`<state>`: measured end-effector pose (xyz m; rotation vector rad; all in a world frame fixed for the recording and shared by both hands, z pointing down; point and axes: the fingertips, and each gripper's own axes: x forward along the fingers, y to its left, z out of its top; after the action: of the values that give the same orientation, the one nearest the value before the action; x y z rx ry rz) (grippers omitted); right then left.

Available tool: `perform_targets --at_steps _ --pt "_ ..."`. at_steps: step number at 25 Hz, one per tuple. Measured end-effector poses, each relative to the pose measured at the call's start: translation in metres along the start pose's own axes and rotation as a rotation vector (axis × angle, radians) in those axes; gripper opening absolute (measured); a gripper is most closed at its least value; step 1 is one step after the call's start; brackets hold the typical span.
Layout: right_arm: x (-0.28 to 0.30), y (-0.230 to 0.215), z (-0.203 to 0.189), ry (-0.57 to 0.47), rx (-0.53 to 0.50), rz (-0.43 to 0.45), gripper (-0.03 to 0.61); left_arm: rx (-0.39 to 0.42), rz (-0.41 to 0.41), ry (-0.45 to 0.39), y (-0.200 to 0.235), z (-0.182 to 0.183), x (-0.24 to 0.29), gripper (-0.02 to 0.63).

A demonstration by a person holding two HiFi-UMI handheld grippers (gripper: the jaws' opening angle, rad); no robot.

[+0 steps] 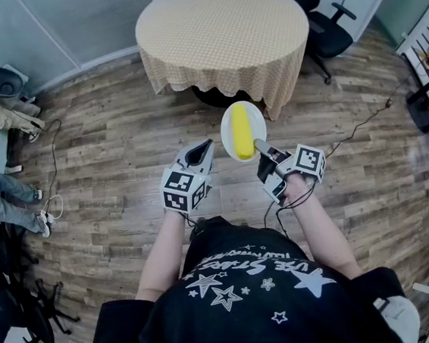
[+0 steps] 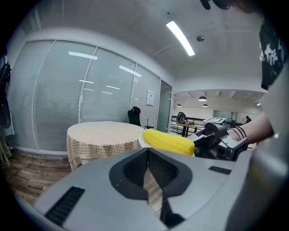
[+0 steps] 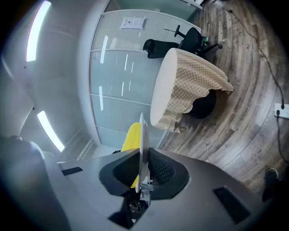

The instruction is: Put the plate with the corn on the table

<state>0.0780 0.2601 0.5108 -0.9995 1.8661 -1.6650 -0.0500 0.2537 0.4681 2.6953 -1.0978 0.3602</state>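
Clamping the near rim of the white plate [image 1: 227, 124], the right claw [image 1: 260, 149] has its two jaws pressed onto the thin edge, and the plate reaches out ahead of the claw, in the air over the wooden floor [image 1: 113, 147]. The yellow corn [image 1: 241, 132] lies lengthwise on the plate, just beyond the jaw tips. In the right gripper view the plate [image 3: 142, 135] shows edge-on, running straight down into the claw [image 3: 141, 177], with the corn [image 3: 130, 137] on the face to one side of it. The round tabletop [image 1: 222, 29] with its checked cloth stands farther ahead of the claw, apart from the plate, and an office chair [image 1: 322, 20] is behind it. The left claw [image 1: 200, 152] hangs just beside the plate without touching it; its jaws meet at the tips and hold nothing, and from the left gripper view the corn [image 2: 168, 141] sits ahead of it and to the right.
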Motion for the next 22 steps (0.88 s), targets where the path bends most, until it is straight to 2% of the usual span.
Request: perform_targets --at_steps 7,18,22 --pt "-0.019 0.004 0.005 0.013 -0.022 0.029 0.051 0.012 0.011 -0.02 -0.024 0.005 0.004 0.008" --pt "-0.034 0.006 0.001 0.02 -0.005 0.045 0.051 0.002 0.062 -0.039 -0.03 0.007 -0.004 0.008" --pt "-0.038 0.01 -0.001 0.027 -0.027 0.067 0.051 0.003 0.065 -0.045 -0.037 0.008 -0.006 0.008"
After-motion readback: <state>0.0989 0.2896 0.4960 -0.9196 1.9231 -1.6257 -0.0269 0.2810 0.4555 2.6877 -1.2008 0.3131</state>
